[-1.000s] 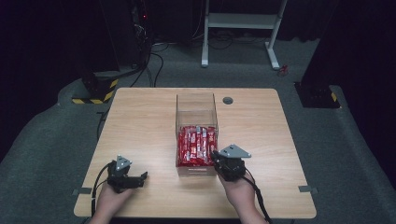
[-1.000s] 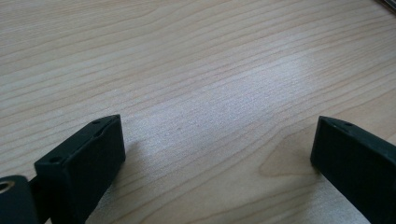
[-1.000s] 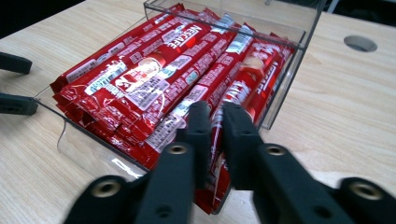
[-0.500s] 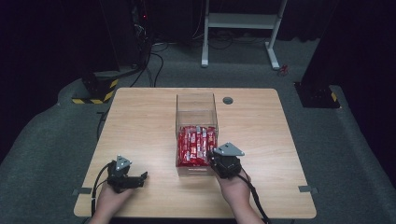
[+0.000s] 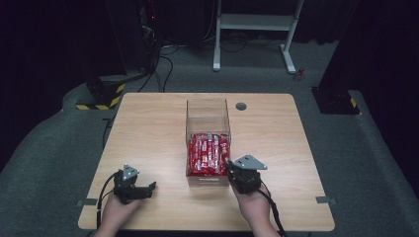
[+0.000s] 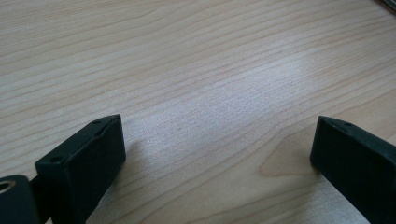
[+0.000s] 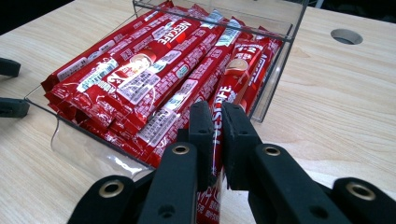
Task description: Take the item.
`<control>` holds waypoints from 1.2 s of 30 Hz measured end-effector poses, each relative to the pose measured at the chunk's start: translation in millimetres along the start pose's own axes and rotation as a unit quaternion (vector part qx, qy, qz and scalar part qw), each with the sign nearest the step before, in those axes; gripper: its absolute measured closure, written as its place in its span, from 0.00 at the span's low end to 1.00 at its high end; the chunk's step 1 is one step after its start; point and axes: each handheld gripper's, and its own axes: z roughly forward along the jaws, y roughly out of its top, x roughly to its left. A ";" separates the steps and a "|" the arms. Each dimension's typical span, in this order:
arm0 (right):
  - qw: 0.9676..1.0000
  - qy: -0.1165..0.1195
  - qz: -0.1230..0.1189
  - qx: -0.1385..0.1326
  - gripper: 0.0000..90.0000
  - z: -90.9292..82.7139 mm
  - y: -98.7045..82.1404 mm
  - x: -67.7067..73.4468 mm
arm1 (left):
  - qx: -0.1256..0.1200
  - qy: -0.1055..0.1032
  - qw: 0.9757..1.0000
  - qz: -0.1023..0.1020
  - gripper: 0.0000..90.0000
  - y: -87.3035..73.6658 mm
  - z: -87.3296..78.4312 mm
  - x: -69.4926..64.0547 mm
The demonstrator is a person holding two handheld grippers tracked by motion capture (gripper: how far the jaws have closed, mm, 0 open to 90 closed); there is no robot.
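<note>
A clear plastic box (image 5: 206,102) stands mid-table, its near half packed with red Nescafe stick packets (image 5: 208,154) (image 7: 140,70). My right gripper (image 5: 229,166) (image 7: 217,119) is at the box's near right corner. Its jaws have just been closing and are now shut on one red stick packet (image 7: 232,86), which lies at the right edge of the pile and runs down between the pads. My left gripper (image 5: 151,186) (image 6: 217,149) rests low over bare wood at the front left, open with nothing between its fingers.
The wooden table (image 5: 148,128) has a round cable hole (image 5: 241,106) (image 7: 346,36) behind the box on the right. The far half of the box holds nothing. Dark carpet, a white stand's legs (image 5: 252,29) and cables lie beyond the table.
The right gripper has shifted a little at the box's near right corner. The left gripper has kept still.
</note>
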 end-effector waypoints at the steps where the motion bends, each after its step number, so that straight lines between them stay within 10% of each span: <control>1: 1.000 0.000 0.000 0.000 0.93 0.0 0.0 0.0 | 0.000 0.000 1.000 0.000 0.04 0.0 0.0 0.0; 36: 0.999 0.018 -0.004 -0.039 0.94 -1.8 16.6 -11.0 | 0.000 0.000 1.000 0.001 0.04 0.0 0.0 0.0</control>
